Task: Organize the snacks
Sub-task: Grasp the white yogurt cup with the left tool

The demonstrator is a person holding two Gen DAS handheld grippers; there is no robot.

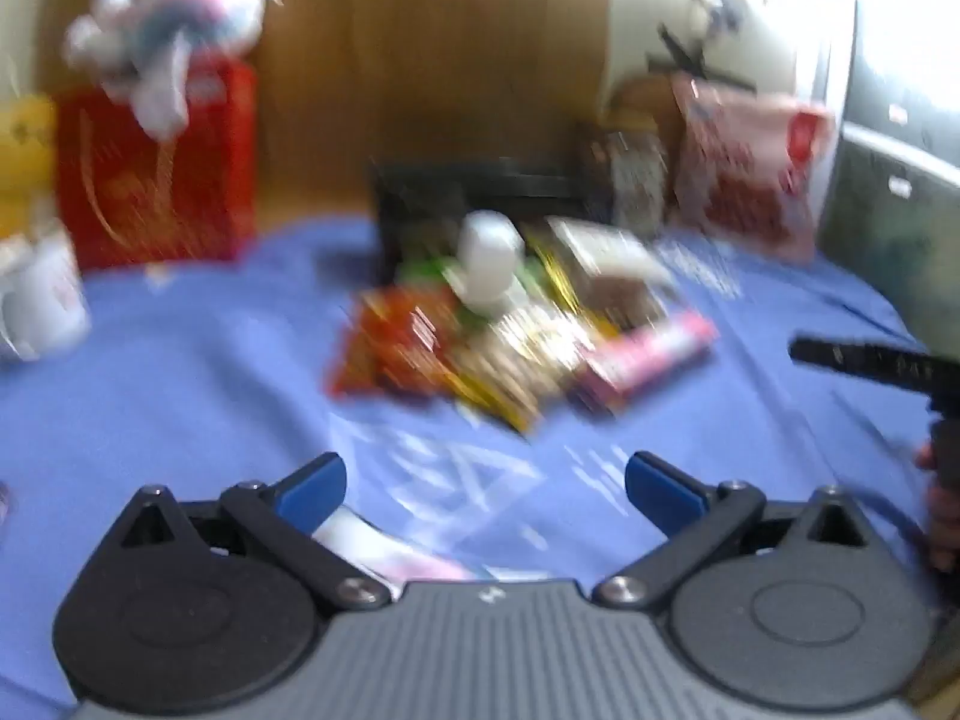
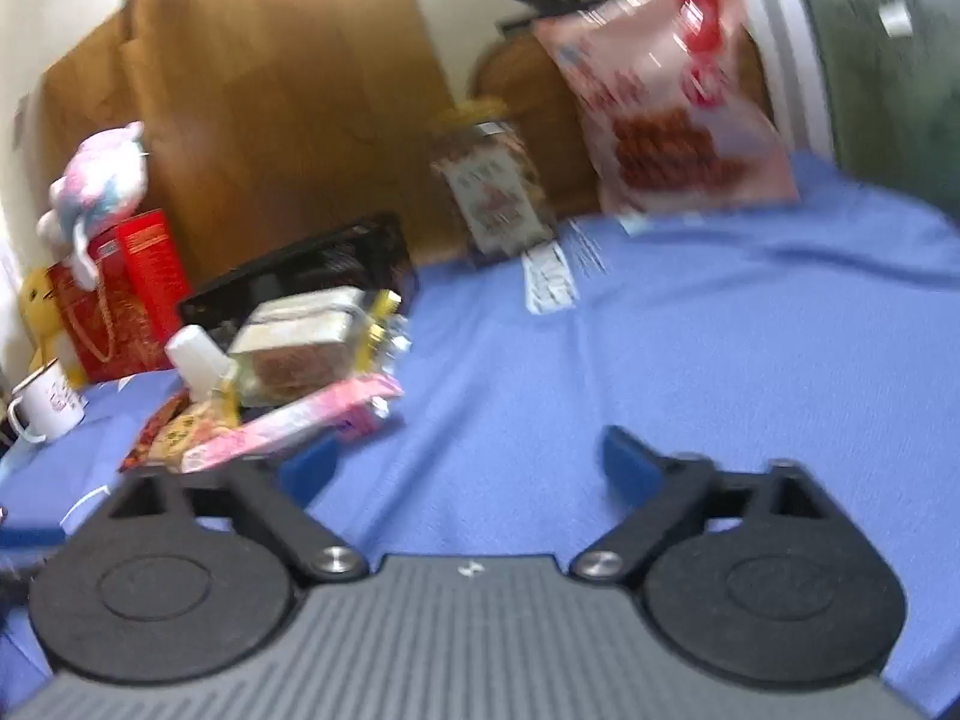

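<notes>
Progress: barely begun; the heap of mixed snack packets (image 1: 516, 336) lies loose mid-table, in front of the black mesh basket (image 2: 312, 276), which looks empty.
Left gripper (image 1: 486, 489): jaws spread wide, holding nothing.
Right gripper (image 2: 465, 462): wide apart, empty.
Surface: blue cloth-covered table (image 2: 690, 372); large pink snack bag (image 2: 672, 96) and clear jar (image 2: 492, 180) at its back edge.
Room: wooden panel (image 1: 432, 60) behind.

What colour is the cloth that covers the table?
Blue, with some white print; the cloth shows best in the right wrist view.
</notes>
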